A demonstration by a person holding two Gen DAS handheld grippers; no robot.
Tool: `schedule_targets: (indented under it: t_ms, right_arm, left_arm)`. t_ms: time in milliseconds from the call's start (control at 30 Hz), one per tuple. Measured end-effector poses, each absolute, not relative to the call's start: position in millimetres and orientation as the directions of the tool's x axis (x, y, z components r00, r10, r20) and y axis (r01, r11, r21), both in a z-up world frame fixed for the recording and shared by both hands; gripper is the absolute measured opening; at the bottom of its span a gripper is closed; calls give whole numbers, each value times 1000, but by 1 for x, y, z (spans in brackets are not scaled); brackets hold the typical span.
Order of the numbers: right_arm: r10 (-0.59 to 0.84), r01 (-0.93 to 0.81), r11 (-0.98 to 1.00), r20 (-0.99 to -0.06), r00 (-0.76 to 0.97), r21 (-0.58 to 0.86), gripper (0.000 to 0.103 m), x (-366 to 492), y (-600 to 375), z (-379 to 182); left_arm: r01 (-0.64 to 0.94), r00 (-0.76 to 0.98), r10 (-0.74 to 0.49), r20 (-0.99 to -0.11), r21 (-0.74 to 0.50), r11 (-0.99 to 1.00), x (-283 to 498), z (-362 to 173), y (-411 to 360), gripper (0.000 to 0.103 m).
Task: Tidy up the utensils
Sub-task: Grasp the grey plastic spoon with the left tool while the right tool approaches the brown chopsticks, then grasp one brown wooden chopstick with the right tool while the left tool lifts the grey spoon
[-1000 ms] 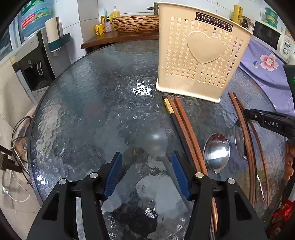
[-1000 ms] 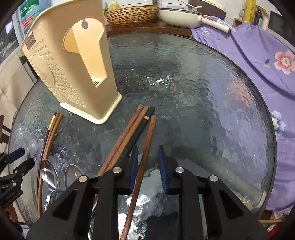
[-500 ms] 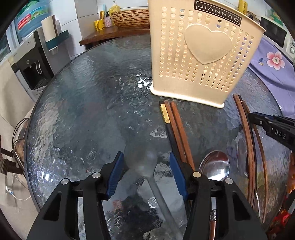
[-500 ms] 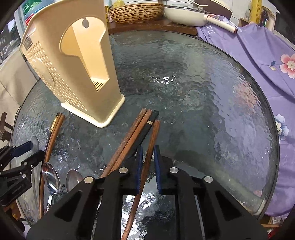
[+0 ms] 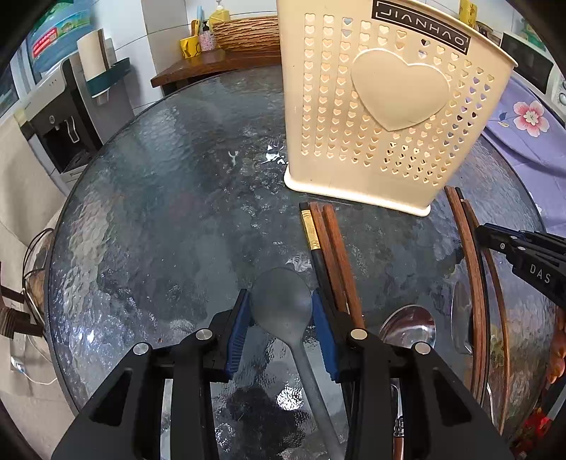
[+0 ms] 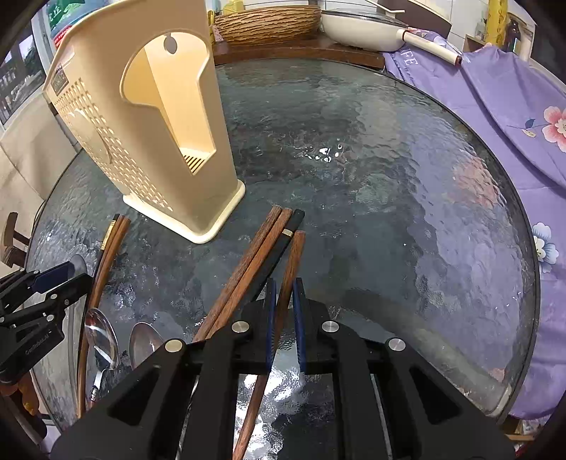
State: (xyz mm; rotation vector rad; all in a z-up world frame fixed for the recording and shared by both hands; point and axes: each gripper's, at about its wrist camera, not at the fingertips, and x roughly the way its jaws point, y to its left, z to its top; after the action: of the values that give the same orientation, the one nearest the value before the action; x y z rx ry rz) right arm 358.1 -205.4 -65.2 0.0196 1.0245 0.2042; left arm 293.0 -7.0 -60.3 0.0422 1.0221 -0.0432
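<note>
My left gripper (image 5: pixel 281 304) is shut on the bowl of a grey spoon (image 5: pixel 281 311), whose handle runs back under the gripper. My right gripper (image 6: pixel 284 288) is shut on a brown wooden chopstick (image 6: pixel 292 262) lying on the glass table (image 6: pixel 371 184). Beside it lie two more brown chopsticks (image 6: pixel 247 265) and a black one (image 6: pixel 279 253). The cream utensil holder (image 5: pixel 385 106) stands upright beyond the left gripper; it also shows in the right wrist view (image 6: pixel 148 124). A black chopstick with a gold band (image 5: pixel 311 233) and two brown ones (image 5: pixel 336 254) lie right of the spoon.
Two steel spoons (image 6: pixel 102 339) lie at the table's near edge, one also in the left wrist view (image 5: pixel 406 329). More brown chopsticks (image 5: pixel 470 262) lie on the right there. A purple floral cloth (image 6: pixel 495 116) and a wicker basket (image 6: pixel 269 21) lie beyond the table.
The left gripper has moved toward the holder and closed on the grey spoon's bowl. The right gripper's jaws have narrowed onto the brown chopstick.
</note>
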Motion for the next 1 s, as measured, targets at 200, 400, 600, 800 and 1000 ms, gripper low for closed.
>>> schedule_targets:
  t_ms: [200, 400, 600, 800, 1000]
  right_arm:
    - [217, -162, 975, -830, 513, 155, 10, 354, -213, -67]
    - [229, -173, 972, -797, 559, 158, 9, 344, -219, -55]
    - [242, -200, 969, -732, 637, 147, 9, 325, -219, -25]
    - [282, -237, 959, -635, 719, 157, 8, 298, -219, 19]
    - [316, -284, 948, -546, 776, 144, 6, 271, -220, 60]
  left_arm:
    - [60, 529, -32, -848, -1, 998, 295, -61, -1, 35]
    - [67, 565, -40, -824, -3, 998, 290, -53, 4, 35]
    - [84, 625, -57, -779, -6, 996, 282, -32, 6, 35]
    - [99, 692, -86, -716, -24, 995, 269, -3, 11, 35]
    - [104, 754, -96, -650, -26, 994, 256, 25, 12, 35]
